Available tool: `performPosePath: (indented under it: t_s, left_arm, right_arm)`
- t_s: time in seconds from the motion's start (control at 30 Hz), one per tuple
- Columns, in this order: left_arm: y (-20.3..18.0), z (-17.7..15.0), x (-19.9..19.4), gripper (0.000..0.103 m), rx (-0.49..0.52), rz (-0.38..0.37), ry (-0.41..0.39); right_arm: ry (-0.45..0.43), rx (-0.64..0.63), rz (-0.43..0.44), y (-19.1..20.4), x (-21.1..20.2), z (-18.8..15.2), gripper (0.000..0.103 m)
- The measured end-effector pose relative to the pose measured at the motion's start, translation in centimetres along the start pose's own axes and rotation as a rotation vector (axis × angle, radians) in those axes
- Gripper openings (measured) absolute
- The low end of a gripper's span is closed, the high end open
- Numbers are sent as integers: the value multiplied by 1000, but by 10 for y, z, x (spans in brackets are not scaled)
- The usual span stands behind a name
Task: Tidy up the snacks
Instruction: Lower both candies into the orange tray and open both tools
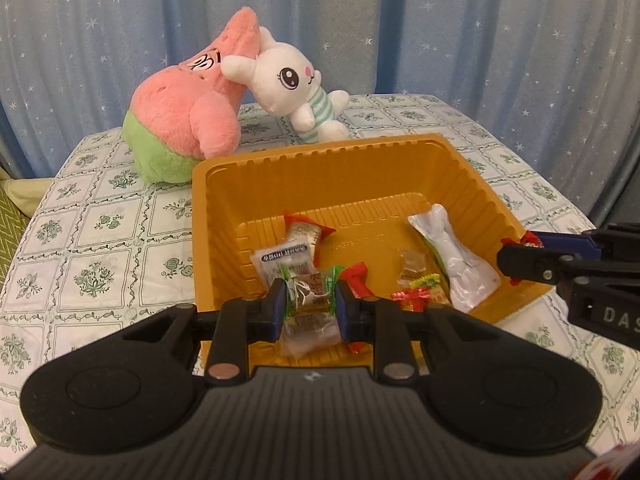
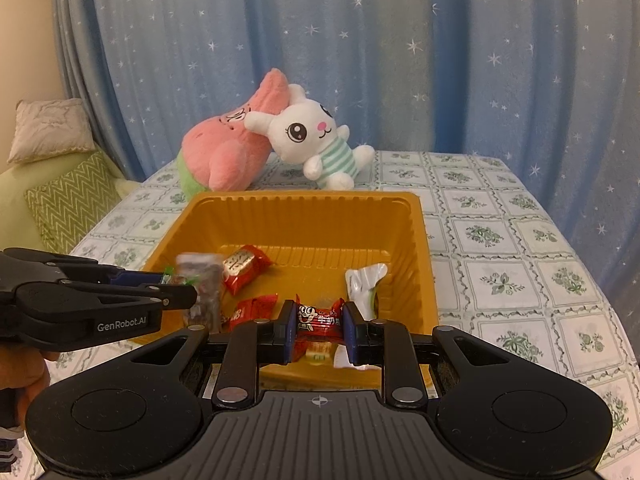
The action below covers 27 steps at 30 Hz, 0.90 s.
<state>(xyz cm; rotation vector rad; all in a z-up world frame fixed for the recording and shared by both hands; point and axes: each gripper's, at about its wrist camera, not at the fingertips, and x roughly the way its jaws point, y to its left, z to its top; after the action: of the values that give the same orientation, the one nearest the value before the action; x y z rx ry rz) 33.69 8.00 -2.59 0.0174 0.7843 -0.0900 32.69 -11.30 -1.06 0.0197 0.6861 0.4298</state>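
where left gripper (image 2: 180, 280) grips, its green-ended candy (image 2: 202, 284) looks blurred.

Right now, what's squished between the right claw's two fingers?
In the right wrist view, the right gripper pinches a red cartoon-face candy above the orange tray.

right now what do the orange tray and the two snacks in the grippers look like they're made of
Tray: seemingly thin moulded plastic, glossy orange, with ribbed walls and a rolled rim.
Snack in the left gripper: clear crinkly film with green twisted ends, brown contents showing through.
Candy in the right gripper: shiny red printed wrapper, probably plastic or foil film, with jagged ends.
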Motion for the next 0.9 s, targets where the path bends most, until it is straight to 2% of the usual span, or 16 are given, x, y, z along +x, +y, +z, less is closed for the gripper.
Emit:
performPosePath:
  t_s: [0.27,0.33,0.63,0.77,0.9]
  left_arm:
    - [13,3,2,26,-35,-4,-3]
    - [16,4,1,31,-43,-7,-4]
    - [30,5,-13,39,-83,4,-37]
    - [32,5,-18,40,-82,8,-41]
    - [33,3,-24,48,-86,15,-49]
  right_arm:
    - [19,25,16,-3,11,8,24]
    - [26,42,24,-5,16,11,24]
    - [58,113,50,-14,28,27,25]
    - [82,128,77,-13,38,32,25]
    - [96,160,154,-11,47,34,25]
